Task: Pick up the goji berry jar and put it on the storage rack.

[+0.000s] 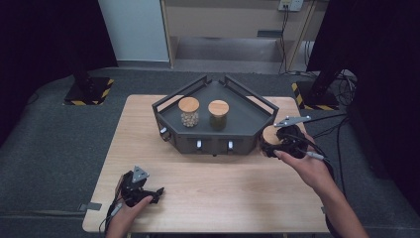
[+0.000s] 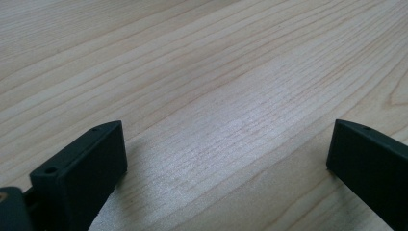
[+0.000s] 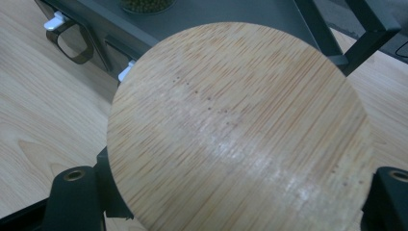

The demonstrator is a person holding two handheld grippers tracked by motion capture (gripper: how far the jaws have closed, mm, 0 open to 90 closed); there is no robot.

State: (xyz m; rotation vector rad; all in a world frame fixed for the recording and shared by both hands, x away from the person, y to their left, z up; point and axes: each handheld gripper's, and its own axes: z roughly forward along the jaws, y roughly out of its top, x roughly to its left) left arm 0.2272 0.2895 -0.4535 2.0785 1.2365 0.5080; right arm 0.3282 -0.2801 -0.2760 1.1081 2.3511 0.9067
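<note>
While nothing is moving, the scene runs from largest thing to smallest:

Worktop point(image 1: 208, 198): pale wood, bare across the near half.

Tray point(image 1: 247, 119): dark metal, angular and railed, at 12 o'clock on the worktop, with small white catches along its front wall.

Jars on tray: two with wooden lids, a pale-filled jar point(image 1: 188, 112) at the tray's 9 o'clock and a dark-filled jar point(image 1: 218, 114) just beside it toward 3 o'clock.

Third jar point(image 1: 271, 139): off the tray, just beside its 4 o'clock corner; its round wooden lid point(image 3: 240, 130) sits between the right fingers.

Right gripper point(image 1: 283, 144): fingers around the third jar at its sides, seemingly pinching it.

Left gripper point(image 1: 148, 193): at 7 o'clock on the worktop, fingers spread wide over bare wood, holding nothing.

Risk: my guess is the jar is bound for the tray. Too low a lift would knock its base on the rail, and a shallow grip near the lid could let the glass slip.
</note>
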